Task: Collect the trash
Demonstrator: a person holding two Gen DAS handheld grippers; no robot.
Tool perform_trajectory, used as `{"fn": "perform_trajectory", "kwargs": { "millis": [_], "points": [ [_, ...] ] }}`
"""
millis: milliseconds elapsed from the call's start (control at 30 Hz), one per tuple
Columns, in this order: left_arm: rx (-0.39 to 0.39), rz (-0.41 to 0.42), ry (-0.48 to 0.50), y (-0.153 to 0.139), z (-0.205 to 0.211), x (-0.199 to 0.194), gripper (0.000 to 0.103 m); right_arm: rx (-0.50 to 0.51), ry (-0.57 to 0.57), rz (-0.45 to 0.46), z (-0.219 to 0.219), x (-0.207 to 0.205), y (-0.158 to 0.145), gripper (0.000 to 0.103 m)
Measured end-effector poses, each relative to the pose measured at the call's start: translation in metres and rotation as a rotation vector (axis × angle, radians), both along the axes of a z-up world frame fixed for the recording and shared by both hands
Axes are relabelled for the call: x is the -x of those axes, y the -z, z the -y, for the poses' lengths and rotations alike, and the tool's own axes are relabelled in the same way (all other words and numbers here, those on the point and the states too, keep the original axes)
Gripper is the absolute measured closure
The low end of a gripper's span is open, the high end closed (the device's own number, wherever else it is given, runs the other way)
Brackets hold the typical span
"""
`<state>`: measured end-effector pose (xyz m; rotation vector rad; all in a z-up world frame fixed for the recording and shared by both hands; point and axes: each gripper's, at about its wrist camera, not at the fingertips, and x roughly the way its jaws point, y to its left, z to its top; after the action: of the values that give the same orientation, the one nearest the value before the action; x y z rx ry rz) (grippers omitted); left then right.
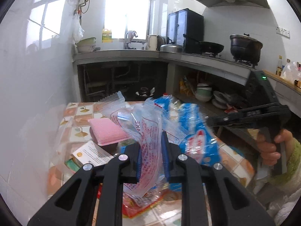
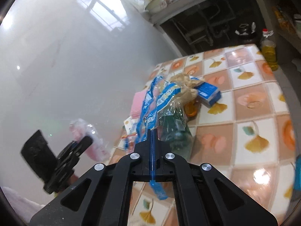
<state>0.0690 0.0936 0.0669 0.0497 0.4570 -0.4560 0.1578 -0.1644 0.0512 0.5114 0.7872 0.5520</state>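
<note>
In the left wrist view my left gripper [image 1: 152, 146] is shut on a clear plastic bag with red print [image 1: 148, 131], lifted above the tiled table [image 1: 237, 165]. To its right, my right gripper [image 1: 209, 121], held by a hand in a green sleeve, pinches a blue and white plastic wrapper [image 1: 197, 131]. In the right wrist view the right gripper [image 2: 153, 132] is shut on that blue wrapper [image 2: 156, 101], which hangs crumpled ahead of the jaws and trails out behind them. The left gripper [image 2: 88, 140] shows at lower left with the clear bag [image 2: 94, 143], blurred.
On the table lie a pink sponge [image 1: 105, 131], a printed card [image 1: 92, 153], an orange wrapper [image 1: 143, 205], a blue box [image 2: 208, 92], crumpled brown paper [image 2: 186, 88], orange peel [image 2: 191, 109] and a green glass bottle [image 2: 175, 130]. An oil bottle [image 2: 269, 50] stands beyond the table's far corner. A white wall [image 2: 75, 56] runs along the left.
</note>
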Motion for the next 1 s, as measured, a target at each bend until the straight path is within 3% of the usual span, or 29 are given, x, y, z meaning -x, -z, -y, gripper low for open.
{"fn": "perform_trajectory", "kwargs": {
  "millis": [167,300,533,667,833,1000],
  "points": [
    [0.013,-0.021,0.095,0.008,0.024,0.017,0.086,0.082,0.147,0.005,0.047,0.053,-0.013,0.103],
    [0.031,-0.104,0.214,0.03,0.059,0.022,0.086,0.099,0.234,-0.026,0.072,0.082,-0.011,0.103],
    [-0.041,-0.244,0.372,0.083,0.127,0.029,0.086,0.161,0.295,-0.133,0.078,0.093,0.022,0.103],
    [-0.107,-0.273,0.409,0.104,0.152,0.031,0.086,0.129,0.261,-0.157,0.074,0.096,0.032,0.103],
    [-0.115,-0.294,0.429,0.108,0.158,0.026,0.086,0.054,0.15,-0.166,0.06,0.077,0.043,0.103],
    [-0.078,-0.339,0.437,0.117,0.149,0.02,0.086,-0.023,0.051,-0.285,0.048,0.049,0.076,0.103]
  ]
}}
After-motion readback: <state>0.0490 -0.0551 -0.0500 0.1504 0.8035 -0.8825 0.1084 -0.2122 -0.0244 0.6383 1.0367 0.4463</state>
